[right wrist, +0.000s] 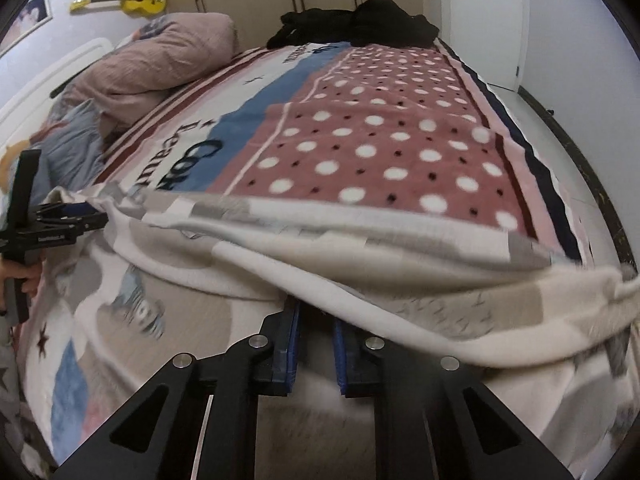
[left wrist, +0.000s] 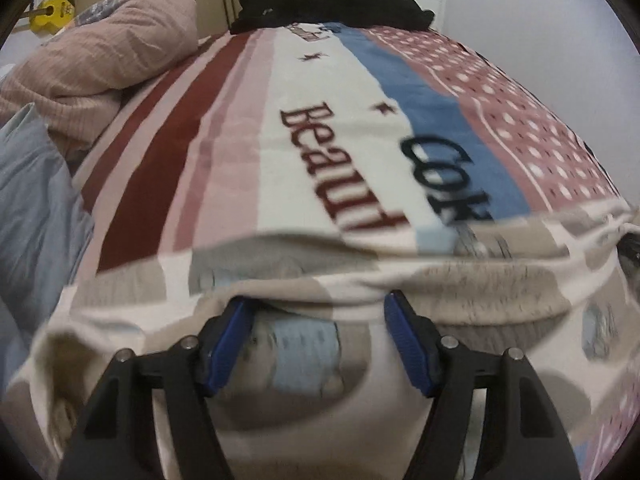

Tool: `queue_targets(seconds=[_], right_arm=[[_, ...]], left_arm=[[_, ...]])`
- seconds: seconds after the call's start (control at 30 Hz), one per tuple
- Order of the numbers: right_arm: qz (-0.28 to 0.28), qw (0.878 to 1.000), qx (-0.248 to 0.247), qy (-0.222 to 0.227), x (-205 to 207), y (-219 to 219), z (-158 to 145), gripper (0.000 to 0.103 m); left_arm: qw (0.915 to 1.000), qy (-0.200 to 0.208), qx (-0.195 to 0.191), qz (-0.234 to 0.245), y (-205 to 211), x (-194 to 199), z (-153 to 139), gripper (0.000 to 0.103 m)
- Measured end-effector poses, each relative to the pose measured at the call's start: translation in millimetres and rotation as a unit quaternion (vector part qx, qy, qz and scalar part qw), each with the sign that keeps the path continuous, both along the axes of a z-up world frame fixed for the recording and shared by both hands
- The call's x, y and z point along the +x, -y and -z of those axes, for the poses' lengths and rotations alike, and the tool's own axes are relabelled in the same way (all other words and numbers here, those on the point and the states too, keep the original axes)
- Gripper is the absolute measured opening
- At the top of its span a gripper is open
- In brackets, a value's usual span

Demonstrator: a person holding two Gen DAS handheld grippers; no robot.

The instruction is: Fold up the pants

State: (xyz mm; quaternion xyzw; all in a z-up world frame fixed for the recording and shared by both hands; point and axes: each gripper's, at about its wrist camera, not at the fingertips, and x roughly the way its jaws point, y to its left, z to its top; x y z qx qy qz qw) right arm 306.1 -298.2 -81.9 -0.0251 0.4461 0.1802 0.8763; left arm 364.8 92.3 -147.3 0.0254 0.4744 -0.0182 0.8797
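Observation:
The pants (left wrist: 360, 280) are cream fleece with grey, beige and light blue patches. They lie across the near end of the bed in both views, also in the right wrist view (right wrist: 360, 240). My left gripper (left wrist: 320, 300) has its blue pads wide apart, with a fold of the pants draped over the tips. It also shows from the side in the right wrist view (right wrist: 86, 218), at the pants' left edge. My right gripper (right wrist: 316, 312) has its pads a narrow gap apart. The lifted pants edge covers its tips, so a grip cannot be made out.
A striped and polka-dot blanket (right wrist: 380, 140) covers the bed. A pink pillow (left wrist: 100, 60) and a blue-grey cloth (left wrist: 36, 200) lie at the left. Dark clothes (right wrist: 360, 20) are piled at the far end. A yellow guitar (right wrist: 136, 0) hangs on the wall. A white door (right wrist: 484, 12) is far right.

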Motion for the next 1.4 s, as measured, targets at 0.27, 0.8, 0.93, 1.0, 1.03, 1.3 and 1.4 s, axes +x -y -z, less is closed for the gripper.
queue_targets(seconds=[0.27,0.8,0.93,1.0,1.03,1.3,1.4], right_arm=[[0.042,0.998,-0.042,0.034,37.5,-1.3,-4.4,0.007],[0.061,0.997,0.035,0.043,-27.6,41.7,-21.8,0.02],[0.059,0.997,0.034,0.035,-39.6,42.0,-15.1,0.02],[0.059,0.997,0.037,0.033,-41.7,42.8,-13.3,0.02],[0.06,0.997,0.041,0.032,-42.8,43.8,-12.6,0.02],[0.055,0.997,0.054,0.029,-46.2,43.6,-10.7,0.021],[0.051,0.997,0.058,0.03,-48.3,39.8,-9.6,0.021]], left_arm=[[0.9984,0.028,0.012,-0.049,-13.1,28.8,-3.9,0.066],[0.9977,-0.003,-0.007,-0.068,-103.1,-72.5,-38.3,0.072],[0.9966,-0.032,-0.036,-0.067,-105.0,-70.3,-19.3,0.062],[0.9961,-0.038,-0.018,-0.078,-104.4,-64.5,-15.7,0.057],[0.9955,-0.039,-0.016,-0.085,-104.9,-62.9,-16.7,0.056],[0.9977,-0.001,-0.054,-0.042,-93.0,-98.8,-62.8,0.066],[0.9954,-0.039,-0.081,-0.032,-89.2,-107.0,-49.0,0.066]])
